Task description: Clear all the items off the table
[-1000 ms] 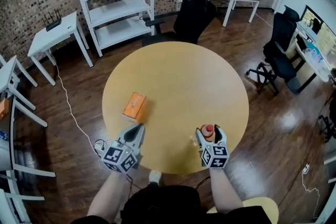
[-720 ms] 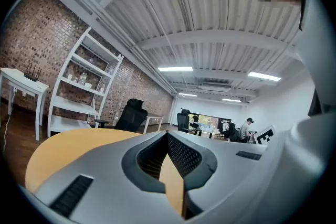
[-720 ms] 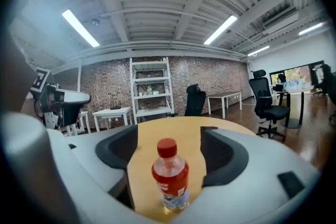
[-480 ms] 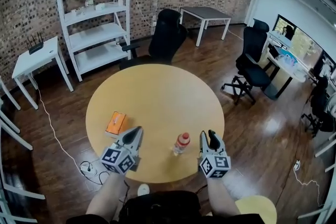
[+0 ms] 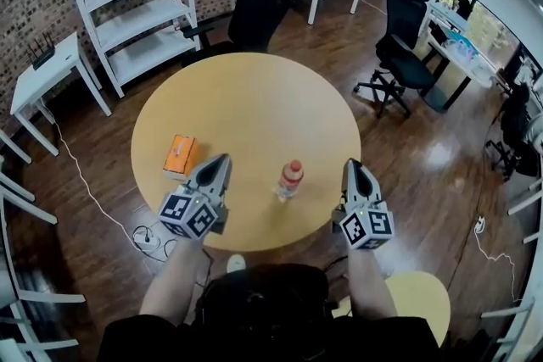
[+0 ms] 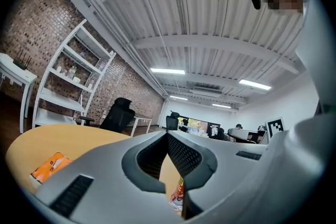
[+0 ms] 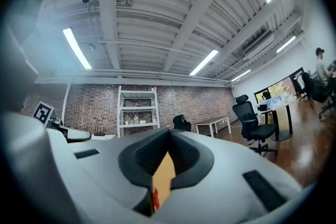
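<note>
Bottle (image 5: pixel 289 179), where is it standing?

It is standing up on the round table (image 5: pixel 254 97), close to the near edge. It is sitting between the two grippers, and nothing is touching it.

What is the left gripper (image 5: pixel 222 158) doing?

It is hanging over the near left part of the table. Its jaws are pressing together with nothing between them. In the left gripper view, the bottle is peeking out low down, past the jaws.

And the right gripper (image 5: pixel 352 164)?

It is hanging at the table's near right edge, off to the right of the bottle. Its jaws are closing tight, tip to tip, and they are holding nothing.

Is anything else lying on the table?

Yes, an orange box (image 5: pixel 180 155) is lying flat near the left edge, just beside the tip of the left gripper.

What is sitting farther back?

A black chair (image 5: pixel 254 4) is waiting behind the table. A white shelf (image 5: pixel 136 4) is standing to the left of the chair, and a small white table (image 5: pixel 47 68) is standing left of that.
</note>
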Available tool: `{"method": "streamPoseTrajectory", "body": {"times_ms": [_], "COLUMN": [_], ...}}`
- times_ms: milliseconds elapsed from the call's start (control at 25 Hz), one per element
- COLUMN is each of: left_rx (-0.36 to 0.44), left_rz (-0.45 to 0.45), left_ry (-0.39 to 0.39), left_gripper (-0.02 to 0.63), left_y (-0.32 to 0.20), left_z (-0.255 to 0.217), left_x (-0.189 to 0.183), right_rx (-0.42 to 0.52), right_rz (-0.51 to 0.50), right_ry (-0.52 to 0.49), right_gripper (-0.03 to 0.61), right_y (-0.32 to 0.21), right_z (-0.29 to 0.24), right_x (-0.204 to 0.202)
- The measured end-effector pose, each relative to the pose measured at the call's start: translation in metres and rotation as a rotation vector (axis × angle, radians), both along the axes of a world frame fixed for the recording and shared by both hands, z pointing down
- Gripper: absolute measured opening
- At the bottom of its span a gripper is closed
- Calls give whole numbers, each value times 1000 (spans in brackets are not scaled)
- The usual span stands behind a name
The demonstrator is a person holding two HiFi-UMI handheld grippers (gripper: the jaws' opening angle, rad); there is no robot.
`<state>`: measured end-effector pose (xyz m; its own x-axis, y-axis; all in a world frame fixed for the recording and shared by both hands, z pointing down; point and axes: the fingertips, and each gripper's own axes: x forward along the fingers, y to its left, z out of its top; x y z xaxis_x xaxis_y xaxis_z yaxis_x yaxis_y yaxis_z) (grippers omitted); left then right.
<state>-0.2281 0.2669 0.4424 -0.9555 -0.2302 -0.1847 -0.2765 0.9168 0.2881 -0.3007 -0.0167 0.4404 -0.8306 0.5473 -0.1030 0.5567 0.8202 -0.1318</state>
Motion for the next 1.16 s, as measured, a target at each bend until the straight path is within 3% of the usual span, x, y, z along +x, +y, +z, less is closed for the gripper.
{"method": "streamPoseTrajectory", "body": {"times_ms": [280, 560, 1160], "left_rx": [-11, 1, -5], "left_rz": [-11, -7, 15], "left_ry": [22, 9, 44], "left_gripper": [0, 0, 0], "left_y": [3, -1, -4], "left_z": [4, -1, 18], "left_x": [9, 8, 15], "right_rx": [9, 181, 106], "right_rz": [-26, -68, -37], "right_ry": [51, -16, 71], "right_gripper": [2, 2, 2], "right_y": [8, 31, 15], "right_z": [11, 13, 31], "right_x": [5, 18, 18]}}
